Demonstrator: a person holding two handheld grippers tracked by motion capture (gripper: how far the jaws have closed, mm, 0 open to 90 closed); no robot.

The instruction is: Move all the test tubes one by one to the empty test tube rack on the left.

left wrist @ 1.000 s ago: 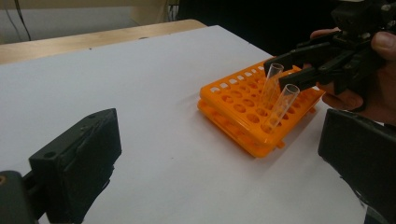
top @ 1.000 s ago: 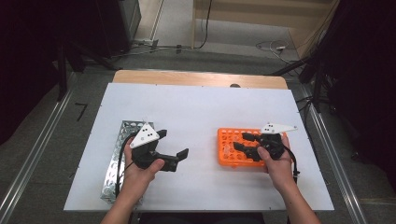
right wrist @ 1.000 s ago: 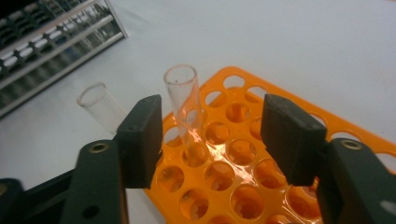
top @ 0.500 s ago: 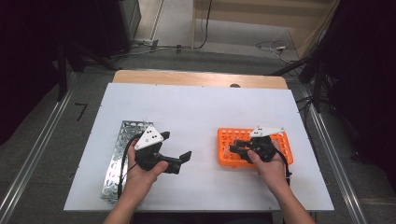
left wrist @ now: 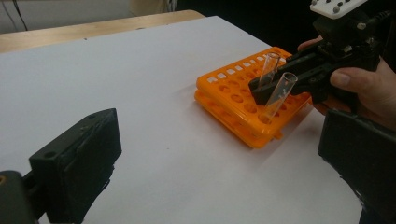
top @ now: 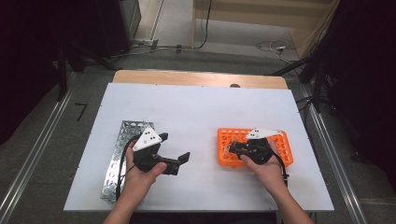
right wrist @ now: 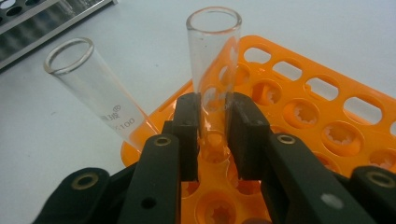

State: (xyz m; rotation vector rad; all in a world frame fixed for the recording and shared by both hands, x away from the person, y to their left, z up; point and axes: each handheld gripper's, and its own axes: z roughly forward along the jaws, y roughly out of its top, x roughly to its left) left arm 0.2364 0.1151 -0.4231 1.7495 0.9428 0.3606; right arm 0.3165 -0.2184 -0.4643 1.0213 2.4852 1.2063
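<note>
An orange tube rack [top: 281,141] lies flat on the white table at the right. My right gripper [top: 232,149] reaches over its left end and is shut on an upright clear glass test tube [right wrist: 214,56], the pads [right wrist: 187,135] pressing its sides; the jaws have just been closing on it. A second glass tube [right wrist: 93,88] leans in the rack beside it. The left gripper view shows the held tube [left wrist: 270,67], the leaning one [left wrist: 280,95] and the rack [left wrist: 233,93]. My left gripper [top: 175,147] is open with nothing between its fingers, held above the table beside a metal rack [top: 116,158].
The metal rack [right wrist: 42,23] lies lengthways at the table's left. A wooden strip [top: 196,78] runs along the far edge of the table. Bare white surface [top: 201,112] stretches between and beyond the two racks. Cables lie on the floor behind the table.
The right gripper has settled slightly lower and to the left over the orange rack. The left gripper has shifted only slightly.
</note>
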